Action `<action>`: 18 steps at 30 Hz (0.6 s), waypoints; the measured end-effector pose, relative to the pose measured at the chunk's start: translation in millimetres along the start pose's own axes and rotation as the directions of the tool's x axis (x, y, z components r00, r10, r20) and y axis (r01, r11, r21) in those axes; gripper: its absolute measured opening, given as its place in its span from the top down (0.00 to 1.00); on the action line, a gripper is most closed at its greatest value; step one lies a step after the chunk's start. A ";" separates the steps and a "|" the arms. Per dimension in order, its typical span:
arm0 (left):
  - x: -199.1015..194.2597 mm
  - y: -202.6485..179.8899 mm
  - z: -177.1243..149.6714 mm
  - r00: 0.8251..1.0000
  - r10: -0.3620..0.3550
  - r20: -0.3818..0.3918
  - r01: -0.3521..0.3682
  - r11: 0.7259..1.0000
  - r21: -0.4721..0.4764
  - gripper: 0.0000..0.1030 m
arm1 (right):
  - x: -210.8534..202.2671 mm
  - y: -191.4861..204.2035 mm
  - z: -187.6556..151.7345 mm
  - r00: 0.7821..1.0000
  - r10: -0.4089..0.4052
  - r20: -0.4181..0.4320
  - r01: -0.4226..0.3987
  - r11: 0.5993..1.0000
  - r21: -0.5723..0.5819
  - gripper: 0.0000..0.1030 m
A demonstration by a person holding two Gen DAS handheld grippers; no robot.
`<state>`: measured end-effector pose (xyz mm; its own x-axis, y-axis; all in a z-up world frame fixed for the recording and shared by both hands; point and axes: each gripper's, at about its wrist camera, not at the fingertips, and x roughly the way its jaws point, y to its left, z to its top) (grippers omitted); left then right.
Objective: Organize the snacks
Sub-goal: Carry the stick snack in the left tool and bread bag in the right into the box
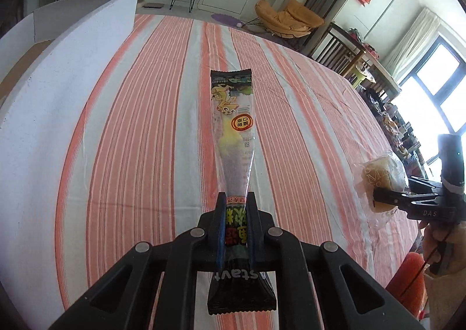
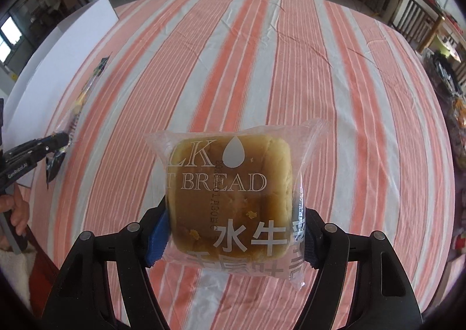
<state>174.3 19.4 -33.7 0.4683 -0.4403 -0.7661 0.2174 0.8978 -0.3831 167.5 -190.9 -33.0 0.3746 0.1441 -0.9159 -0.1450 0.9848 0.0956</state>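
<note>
we hold both snacks off the striped worktop [image 1: 131,132]. our left gripper [image 1: 236,207] has its jaws clenched on the lower end of a long snack stick packet [image 1: 233,114], which points forward. our right gripper [image 2: 233,231] has its jaws grasping a wrapped milk bread [image 2: 230,187] by its sides. the thin packet could twist or slide out, since only slippery film is pinched. squeezing harder could crush the soft bread. a white board [image 1: 72,47] stands at the left.
</note>
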 end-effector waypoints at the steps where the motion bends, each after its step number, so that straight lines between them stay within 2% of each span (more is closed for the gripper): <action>1: -13.9 0.4 1.4 0.999 -0.030 0.020 0.030 0.999 -0.018 0.90 | -6.2 7.0 2.8 0.999 0.035 0.019 -0.035 0.999 0.006 0.27; 3: -47.1 1.9 7.2 0.994 -0.081 0.070 0.084 0.996 -0.040 0.90 | -22.2 25.9 13.3 0.993 0.101 0.065 -0.101 0.995 0.010 0.27; 5: -87.5 9.9 20.4 0.986 -0.094 0.140 0.102 0.994 -0.045 0.90 | -44.3 55.3 30.5 0.979 0.161 0.122 -0.161 0.987 -0.015 0.27; 9: -157.4 55.5 48.4 0.973 -0.016 0.228 0.039 0.995 -0.095 0.90 | -82.6 143.5 76.5 0.933 0.308 0.188 -0.283 0.948 -0.148 0.27; 10: -171.9 72.2 53.7 0.969 0.032 0.243 -0.004 0.994 -0.112 0.90 | -89.0 170.5 87.4 0.918 0.348 0.188 -0.314 0.930 -0.189 0.27; 12: -193.7 107.0 59.7 0.950 0.165 0.263 -0.129 0.980 -0.149 0.90 | -95.7 226.5 106.7 0.890 0.423 0.170 -0.374 0.891 -0.258 0.27; 15: -211.0 166.7 58.8 0.908 0.339 0.245 -0.293 0.934 -0.207 0.89 | -91.9 303.8 125.5 0.867 0.477 0.146 -0.409 0.847 -0.340 0.26; 17: -210.8 199.2 53.2 0.865 0.454 0.215 -0.403 0.883 -0.242 0.81 | -76.5 347.7 134.5 0.856 0.501 0.128 -0.432 0.828 -0.357 0.23; 18: -208.2 213.6 49.6 0.852 0.486 0.196 -0.434 0.864 -0.254 0.62 | -63.4 366.8 138.5 0.858 0.502 0.105 -0.437 0.823 -0.363 0.16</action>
<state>165.7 303.5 69.6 0.6723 0.0636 -0.7375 -0.2332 0.9638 -0.1295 217.4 174.6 114.2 0.3448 0.6286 -0.6971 -0.6157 0.7120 0.3376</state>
